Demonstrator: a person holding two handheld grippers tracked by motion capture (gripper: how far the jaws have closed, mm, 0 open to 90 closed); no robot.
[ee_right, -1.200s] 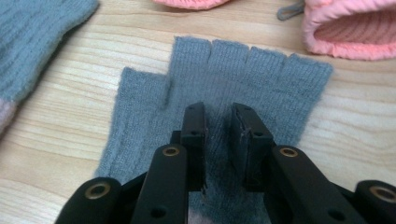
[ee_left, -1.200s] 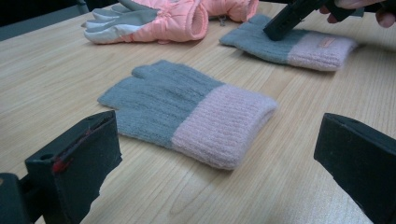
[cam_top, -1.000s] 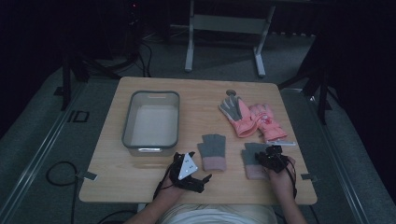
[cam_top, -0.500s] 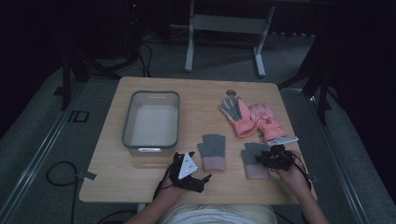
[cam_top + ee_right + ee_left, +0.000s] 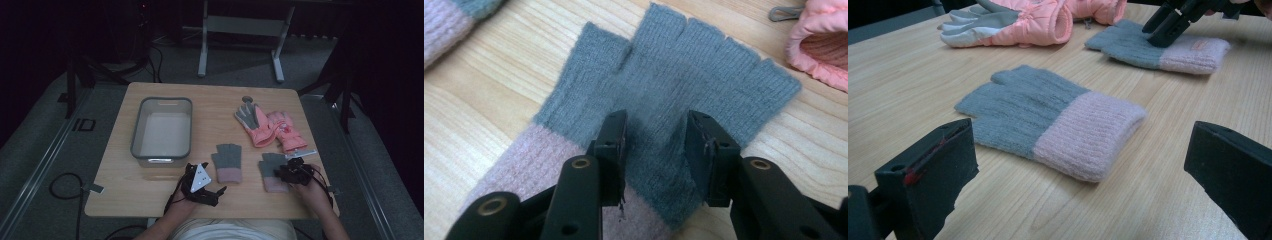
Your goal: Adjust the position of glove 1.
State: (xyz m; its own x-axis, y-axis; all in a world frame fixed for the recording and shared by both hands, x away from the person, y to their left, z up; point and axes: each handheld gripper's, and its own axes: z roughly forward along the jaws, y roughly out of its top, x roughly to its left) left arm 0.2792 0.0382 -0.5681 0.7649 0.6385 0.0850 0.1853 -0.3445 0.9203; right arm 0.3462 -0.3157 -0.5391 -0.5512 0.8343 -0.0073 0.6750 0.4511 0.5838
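Two small knit gloves, grey with pink cuffs, flat on the wooden table point(image 5: 125, 195), side by side near the front edge, not touching.

Right gripper point(image 5: 656, 130) down on the right knit glove point(image 5: 704, 65), tips pressed onto the grey part just above the pink cuff. Jaws a little apart, just now closing. Grey cloth between them, bunched up a bit, not yet pinched tight. Seen from above at the right side of that glove point(image 5: 269, 167), with the person's hand behind the tool point(image 5: 280, 174). Seen too from the left gripper view, far off, black tips point(image 5: 1168, 27) on the same glove point(image 5: 1128, 47).

Left gripper point(image 5: 1083, 165) wide open, nothing between the jaws. Low over the table, aimed at the left knit glove point(image 5: 1048, 120), near its pink cuff but not touching. From above, just beside the lower left corner of that glove point(image 5: 227, 162), close to the front edge point(image 5: 217, 192).

Farther back, a pair of puffy pink gloves point(image 5: 270, 127) with grey palms, one partly over the other. To the left, a grey tub point(image 5: 136, 131), well apart from all the gloves.
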